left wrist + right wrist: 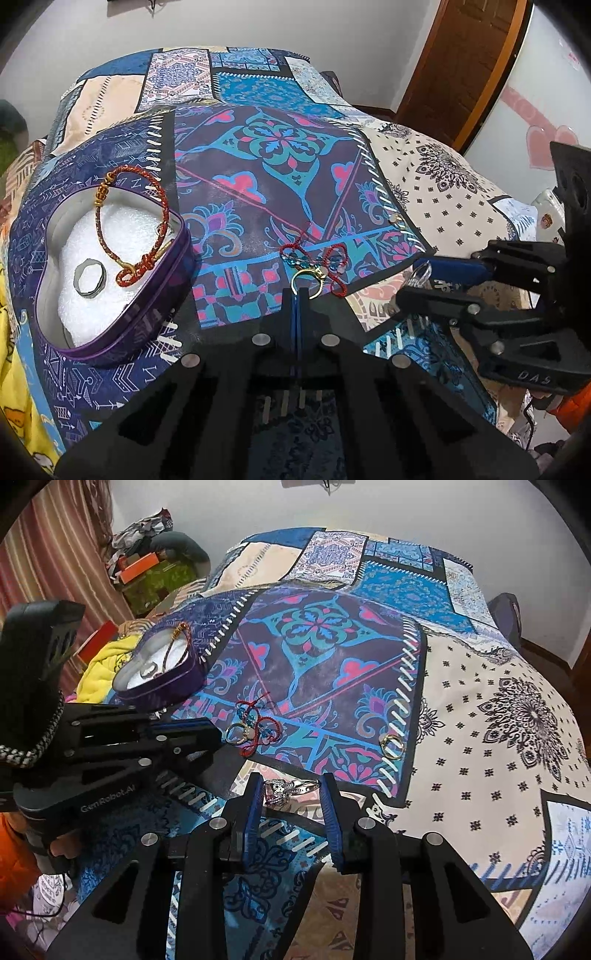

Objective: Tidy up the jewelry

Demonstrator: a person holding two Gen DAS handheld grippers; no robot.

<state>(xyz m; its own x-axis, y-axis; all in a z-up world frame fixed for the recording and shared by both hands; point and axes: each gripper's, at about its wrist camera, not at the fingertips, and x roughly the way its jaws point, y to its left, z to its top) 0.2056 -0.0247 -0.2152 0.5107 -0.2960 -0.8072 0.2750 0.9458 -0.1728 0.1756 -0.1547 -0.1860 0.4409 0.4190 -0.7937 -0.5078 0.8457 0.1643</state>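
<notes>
My left gripper [298, 292] is shut, pinching the near edge of a gold ring [308, 283] that lies on the patterned cloth. The ring touches a red cord bracelet with blue beads [314, 258]. To the left, a purple heart-shaped tin [155, 314] lined with white foam holds a red-and-gold braided bracelet [147, 221] and a grey ring [90, 277]. My right gripper [291, 794] is shut on a silver ring with a stone [284, 792], which spans from pad to pad. Further right on the cloth lies another gold ring [392, 745].
A patchwork bedcover [480, 709] spreads under everything. A yellow cloth [103, 664] bunches beside the tin. Boxes and clutter [147, 568] sit by a striped curtain at the far left. A wooden door [461, 66] stands to the right. An orange sleeve [14, 853] shows behind the left gripper.
</notes>
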